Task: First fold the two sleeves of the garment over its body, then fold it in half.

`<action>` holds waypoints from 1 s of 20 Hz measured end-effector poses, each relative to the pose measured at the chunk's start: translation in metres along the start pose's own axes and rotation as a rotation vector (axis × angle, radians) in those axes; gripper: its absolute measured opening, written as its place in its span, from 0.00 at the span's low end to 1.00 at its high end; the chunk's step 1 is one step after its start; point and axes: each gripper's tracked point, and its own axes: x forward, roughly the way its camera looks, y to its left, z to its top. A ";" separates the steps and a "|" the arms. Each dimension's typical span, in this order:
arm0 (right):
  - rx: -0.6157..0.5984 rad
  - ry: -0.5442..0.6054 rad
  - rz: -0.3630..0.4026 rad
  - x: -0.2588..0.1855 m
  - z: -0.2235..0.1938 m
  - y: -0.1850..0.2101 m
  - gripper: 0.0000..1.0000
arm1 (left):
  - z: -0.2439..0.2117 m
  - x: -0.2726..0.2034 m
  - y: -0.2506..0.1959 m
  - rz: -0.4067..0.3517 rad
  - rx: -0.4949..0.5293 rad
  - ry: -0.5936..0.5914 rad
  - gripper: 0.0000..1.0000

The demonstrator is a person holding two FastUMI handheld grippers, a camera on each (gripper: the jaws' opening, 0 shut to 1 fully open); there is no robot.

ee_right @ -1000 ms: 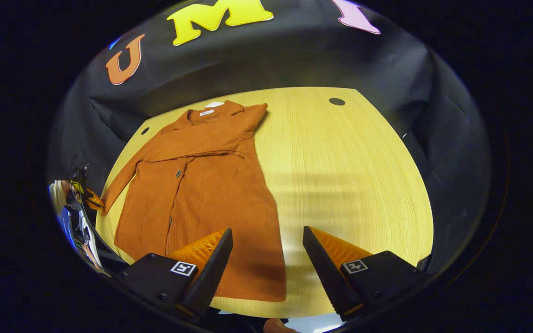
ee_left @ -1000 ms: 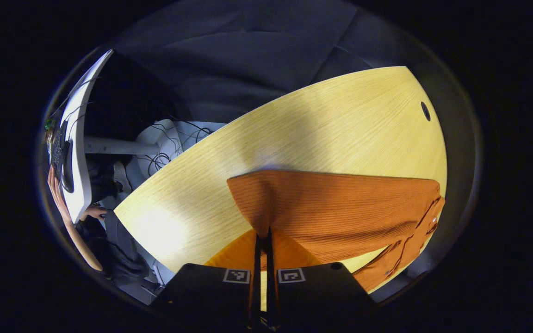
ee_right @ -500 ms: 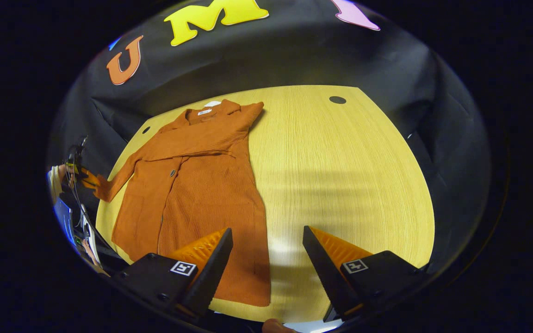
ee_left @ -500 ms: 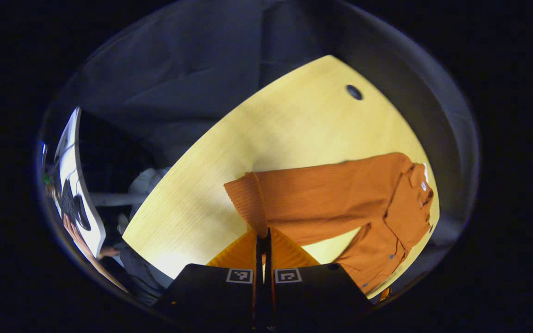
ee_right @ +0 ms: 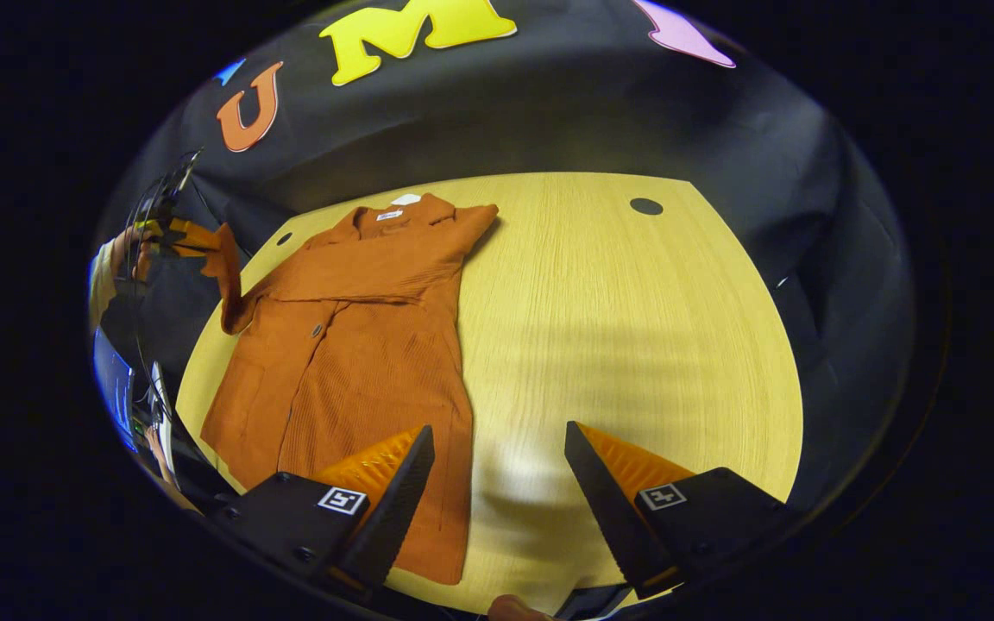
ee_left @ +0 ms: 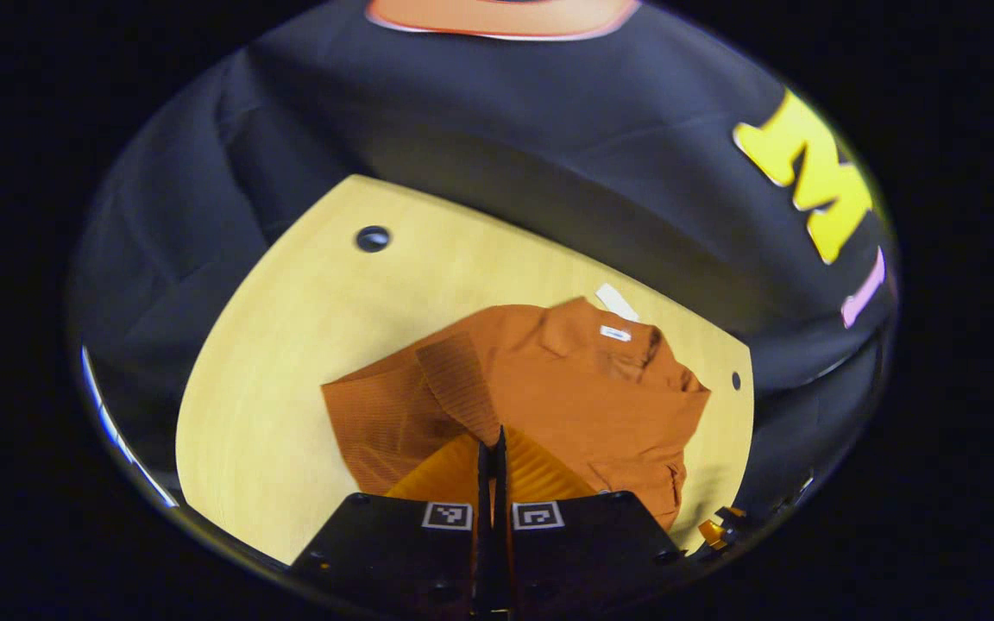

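The left hand-held gripper (ee_left: 490,448) is clamped on a lifted sleeve (ee_right: 228,259), upper left; the garment (ee_right: 359,345) body is spread lower right of it on the surface (ee_right: 635,345); the right hand-held gripper (ee_right: 493,444) is held open

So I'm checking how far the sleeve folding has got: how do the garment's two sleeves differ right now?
One sleeve lies flat, folded across the garment's chest; the other sleeve is lifted off the table, hanging in the air at the side. The folded sleeve is free of any gripper; the raised sleeve's cuff is pinched in the shut left gripper, while the right gripper hovers open. Both are the same rust-orange ribbed knit.
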 end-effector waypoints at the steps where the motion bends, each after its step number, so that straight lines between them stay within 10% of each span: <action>1: 0.001 0.001 0.003 0.000 0.000 -0.003 0.98 | 0.000 0.008 -0.022 -0.024 0.012 0.004 0.03; 9: 0.010 0.026 -0.040 -0.001 -0.010 -0.042 0.94 | -0.062 0.113 -0.213 -0.155 0.130 0.119 0.07; 20: 0.091 0.055 -0.072 -0.004 -0.039 -0.062 0.98 | -0.121 0.171 -0.282 -0.136 0.221 0.221 0.03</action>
